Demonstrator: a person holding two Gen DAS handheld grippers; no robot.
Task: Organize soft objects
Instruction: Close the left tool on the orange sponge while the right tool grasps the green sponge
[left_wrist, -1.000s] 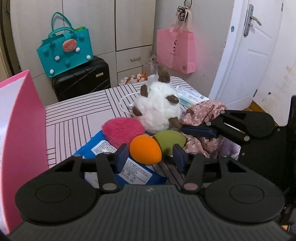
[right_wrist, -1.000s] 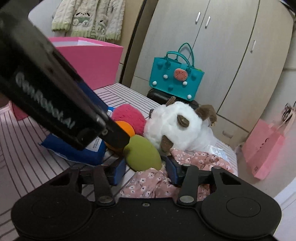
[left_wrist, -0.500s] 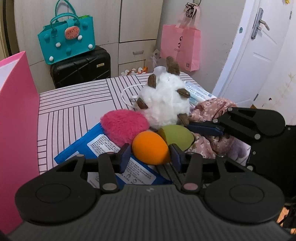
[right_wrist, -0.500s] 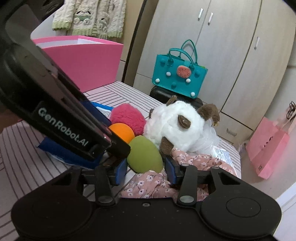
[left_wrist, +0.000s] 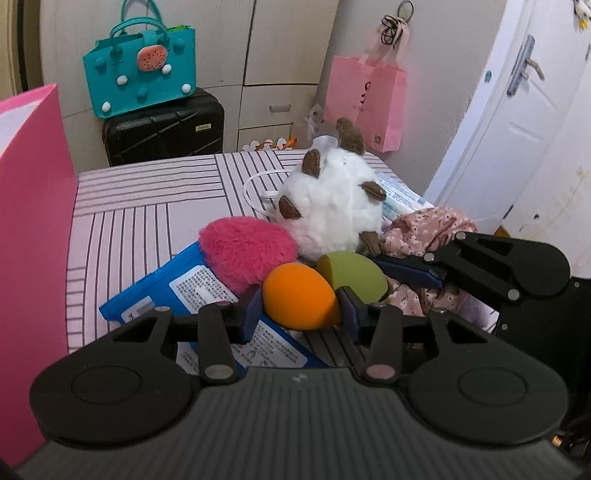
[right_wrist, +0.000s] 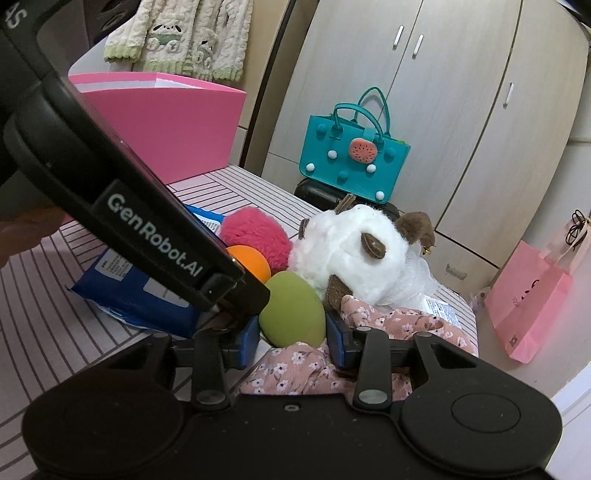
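An orange egg-shaped sponge (left_wrist: 299, 295) sits between the pads of my left gripper (left_wrist: 299, 310), which touch both of its sides. Right beside it lies a green egg-shaped sponge (right_wrist: 291, 310), and my right gripper (right_wrist: 291, 336) is closing its jaws on it, the blue pads against its flanks. In the left wrist view the green sponge (left_wrist: 354, 275) shows behind the orange one, with a right gripper finger (left_wrist: 406, 269) alongside. A pink fluffy ball (left_wrist: 247, 251), a white plush toy (left_wrist: 332, 214) and a floral cloth (left_wrist: 424, 229) are heaped around them.
Everything lies on a striped bed sheet (left_wrist: 147, 206), partly over a blue packet (left_wrist: 177, 291). An open pink box (left_wrist: 29, 221) stands at the left. Beyond the bed are a teal bag (left_wrist: 140, 85) on a black suitcase (left_wrist: 162, 133), a pink paper bag (left_wrist: 365, 99) and a white door (left_wrist: 517, 110).
Both pairs of pads have narrowed, the left onto the orange sponge and the right onto the green one. The left gripper has rolled slightly; the right has stayed in place.
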